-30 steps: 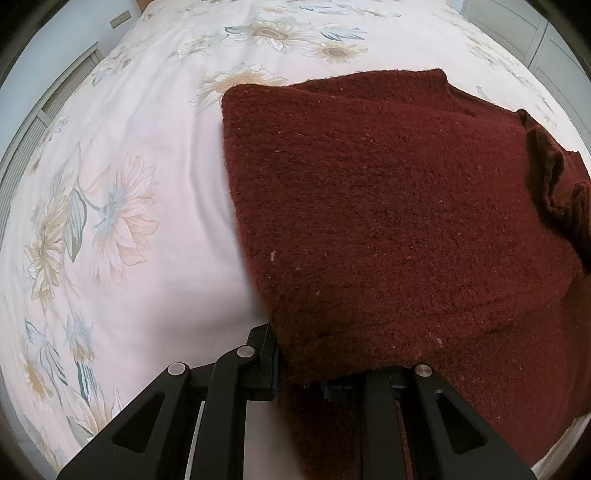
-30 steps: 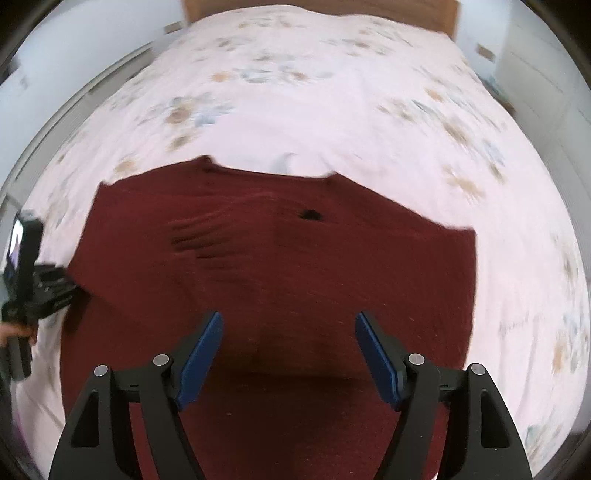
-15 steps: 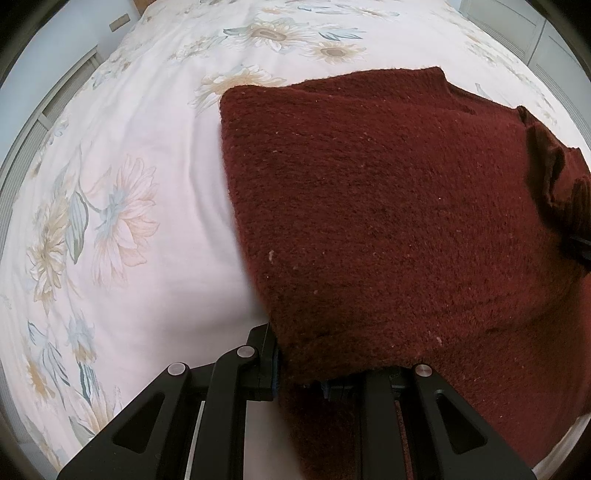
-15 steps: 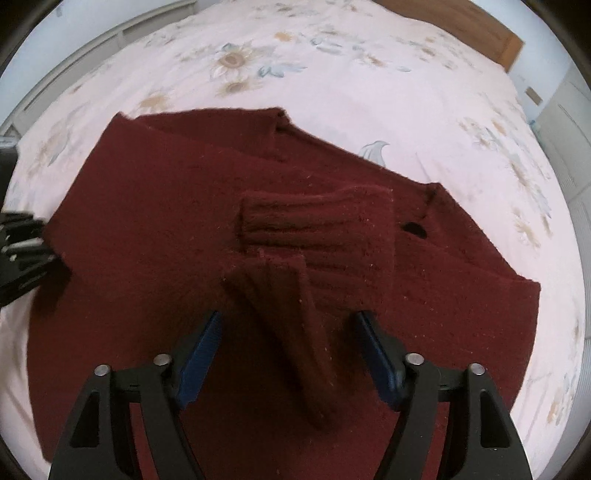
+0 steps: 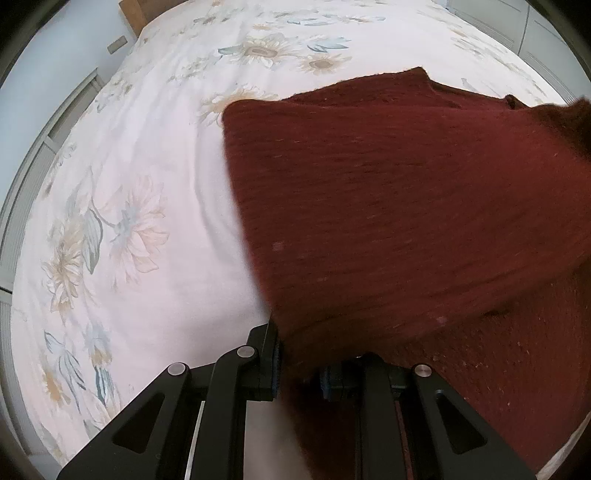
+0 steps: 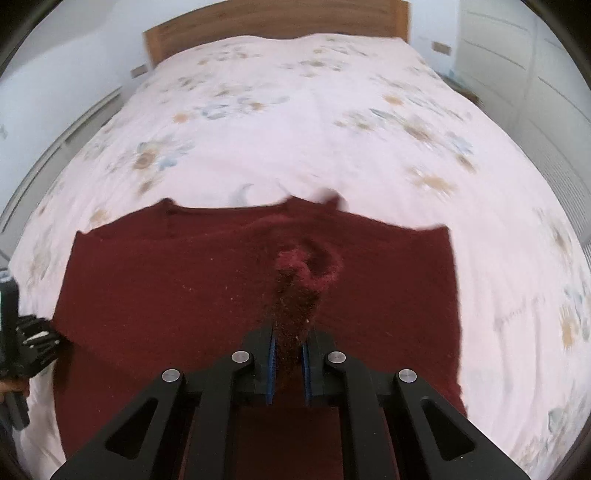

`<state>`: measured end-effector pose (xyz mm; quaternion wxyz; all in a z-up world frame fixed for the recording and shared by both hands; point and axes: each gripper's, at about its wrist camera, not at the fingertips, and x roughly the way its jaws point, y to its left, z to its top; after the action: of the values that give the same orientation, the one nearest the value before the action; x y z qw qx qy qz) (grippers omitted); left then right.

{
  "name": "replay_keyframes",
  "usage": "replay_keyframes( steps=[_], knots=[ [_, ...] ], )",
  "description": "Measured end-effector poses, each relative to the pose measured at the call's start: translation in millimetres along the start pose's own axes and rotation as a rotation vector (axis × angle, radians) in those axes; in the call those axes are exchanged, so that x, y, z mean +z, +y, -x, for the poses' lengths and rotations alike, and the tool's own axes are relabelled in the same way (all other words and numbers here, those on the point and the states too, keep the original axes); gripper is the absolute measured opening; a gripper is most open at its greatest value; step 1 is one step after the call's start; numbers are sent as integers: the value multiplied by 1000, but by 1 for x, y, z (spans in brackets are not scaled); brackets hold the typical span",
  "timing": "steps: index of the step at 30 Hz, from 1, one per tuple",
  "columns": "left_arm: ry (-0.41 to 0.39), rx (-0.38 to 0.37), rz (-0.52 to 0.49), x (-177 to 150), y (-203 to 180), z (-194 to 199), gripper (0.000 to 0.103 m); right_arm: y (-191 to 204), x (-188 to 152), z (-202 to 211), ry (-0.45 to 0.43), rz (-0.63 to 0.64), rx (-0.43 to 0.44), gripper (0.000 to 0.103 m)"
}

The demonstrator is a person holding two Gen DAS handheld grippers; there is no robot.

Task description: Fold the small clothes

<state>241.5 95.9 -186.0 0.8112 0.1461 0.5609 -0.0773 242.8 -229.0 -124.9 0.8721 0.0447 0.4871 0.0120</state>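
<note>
A dark red knitted sweater [image 6: 184, 280] lies spread on the bed, its body flat. My right gripper [image 6: 288, 365] is shut on a ribbed sleeve cuff [image 6: 299, 291] and holds it bunched above the middle of the sweater. My left gripper [image 5: 299, 373] is shut on the sweater's left edge [image 5: 369, 221], with knit draped over its fingers; it also shows at the far left of the right wrist view [image 6: 33, 343].
The bed has a white sheet with pale flowers [image 5: 122, 229], stretching far beyond the sweater [image 6: 295, 122]. A wooden headboard [image 6: 273, 22] stands at the far end. White cupboards [image 6: 517, 62] line the right wall.
My right gripper has closed on the sleeve cuff and swung up to face the headboard. The left gripper keeps its hold, and the cloth over it has shifted slightly.
</note>
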Motion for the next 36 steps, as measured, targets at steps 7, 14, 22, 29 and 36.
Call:
replay_keyframes(
  steps=[7, 14, 22, 29, 36],
  knots=[
    [14, 25, -8, -7, -6, -3, 14, -13, -31, -42, 86, -32, 1, 11],
    [15, 33, 10, -3, -10, -1, 16, -37, -35, -32, 57, -62, -61, 47],
    [28, 30, 57, -4, 0, 19, 41, -63, -29, 8, 33, -61, -117, 81],
    [-82, -26, 82, -2, -3, 81, 102, -24, -16, 40, -24, 77, -110, 102],
    [-212, -82, 10, 18, -60, 107, 102, 39, -19, 17, -21, 191, -86, 103]
  ],
)
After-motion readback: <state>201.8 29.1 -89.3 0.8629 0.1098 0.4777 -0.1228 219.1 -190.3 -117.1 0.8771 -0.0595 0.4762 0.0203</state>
